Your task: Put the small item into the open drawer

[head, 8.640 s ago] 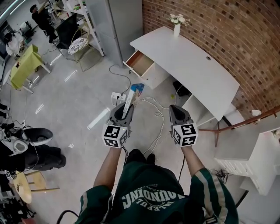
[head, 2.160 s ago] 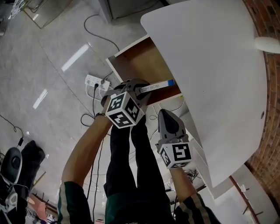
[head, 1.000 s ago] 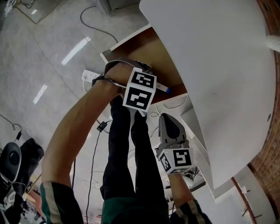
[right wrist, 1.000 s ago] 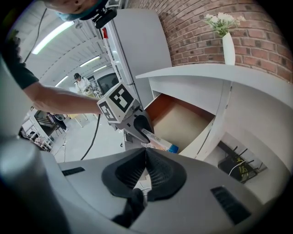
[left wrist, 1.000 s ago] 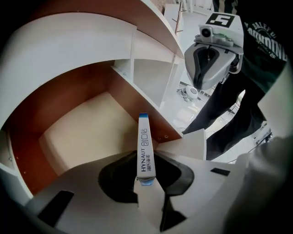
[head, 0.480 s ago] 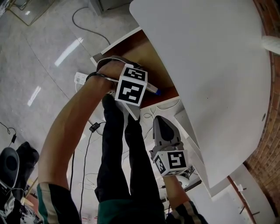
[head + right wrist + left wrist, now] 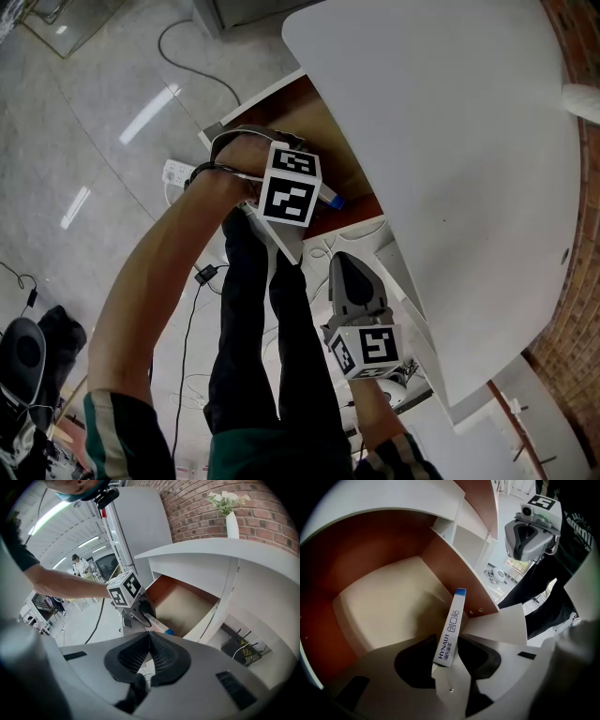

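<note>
One small carton [image 7: 450,627], judged light, stiff and slick, best pinched across its broad faces at mid-length, stands loose between the jaws of the left gripper [image 7: 448,643], which have just been opening, its blue end at 1 o'clock over the open drawer [image 7: 370,616]; the right gripper [image 7: 149,639] is closed, empty.

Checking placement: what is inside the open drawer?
Bare pale drawer floor. The box slants over it between the left tool's jaws, which just opened further. The tool hides the near edge.
</note>
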A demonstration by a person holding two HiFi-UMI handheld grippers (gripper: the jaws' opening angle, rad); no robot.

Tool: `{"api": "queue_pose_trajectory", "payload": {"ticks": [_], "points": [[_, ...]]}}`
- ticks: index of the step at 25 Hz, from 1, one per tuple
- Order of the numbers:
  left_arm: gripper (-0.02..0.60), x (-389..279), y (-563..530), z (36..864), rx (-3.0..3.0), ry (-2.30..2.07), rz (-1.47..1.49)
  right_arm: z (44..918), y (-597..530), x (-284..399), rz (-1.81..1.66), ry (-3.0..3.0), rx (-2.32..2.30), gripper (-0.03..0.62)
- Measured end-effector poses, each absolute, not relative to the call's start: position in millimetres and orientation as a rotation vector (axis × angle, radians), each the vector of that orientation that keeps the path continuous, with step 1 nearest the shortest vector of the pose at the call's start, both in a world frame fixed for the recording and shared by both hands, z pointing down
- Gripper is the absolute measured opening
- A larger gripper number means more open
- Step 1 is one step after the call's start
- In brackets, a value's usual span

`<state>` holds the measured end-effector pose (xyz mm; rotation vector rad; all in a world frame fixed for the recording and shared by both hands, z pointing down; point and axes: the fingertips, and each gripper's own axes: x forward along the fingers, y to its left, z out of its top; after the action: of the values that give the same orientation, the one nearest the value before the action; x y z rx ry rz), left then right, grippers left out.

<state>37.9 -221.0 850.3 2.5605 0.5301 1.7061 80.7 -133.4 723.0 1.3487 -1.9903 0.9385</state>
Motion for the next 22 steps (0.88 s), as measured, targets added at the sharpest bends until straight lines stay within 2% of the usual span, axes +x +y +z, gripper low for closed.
{"api": "queue_pose_trajectory", "payload": {"ticks": [6, 22], "points": [[0.187, 33, -234, 853, 2.525, 0.418, 1.712, 723, -134, 80, 0.942, -1.997, 1.347, 0.025], [0.193, 41, -241, 852, 2.592, 0.339, 1.748, 722, -130, 84, 0.930, -2.011, 1.337, 0.025]]}}
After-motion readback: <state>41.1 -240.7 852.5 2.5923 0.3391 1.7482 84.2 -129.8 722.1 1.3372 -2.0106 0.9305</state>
